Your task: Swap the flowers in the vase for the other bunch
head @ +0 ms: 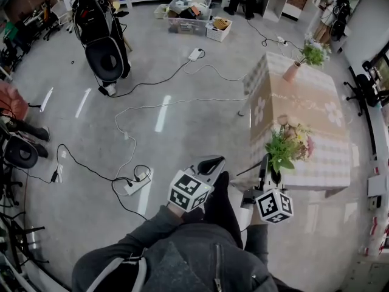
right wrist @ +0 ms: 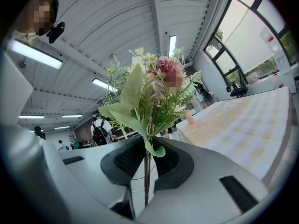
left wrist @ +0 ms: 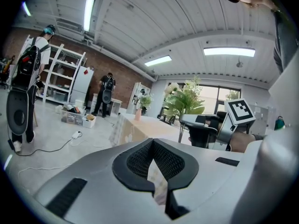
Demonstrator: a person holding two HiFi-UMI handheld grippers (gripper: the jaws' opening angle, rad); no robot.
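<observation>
Jacket [head: 182,257] lowest in frame, both grippers ahead. Left gripper [head: 211,162] clenched and empty, likely kept free to pull the old flowers [head: 312,55]. Right gripper [head: 265,163] grasps new bunch [head: 290,143] by the stems, upright at the table's [head: 304,108] near end; vase [head: 292,72] stands at the far end.

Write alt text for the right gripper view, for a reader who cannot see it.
The right gripper is shut on the stems of a flower bunch, green leaves round a pink bloom, standing upright close to the camera. Behind, at right, a table with a pale checked cloth bears a small pink vase at its far end.
</observation>
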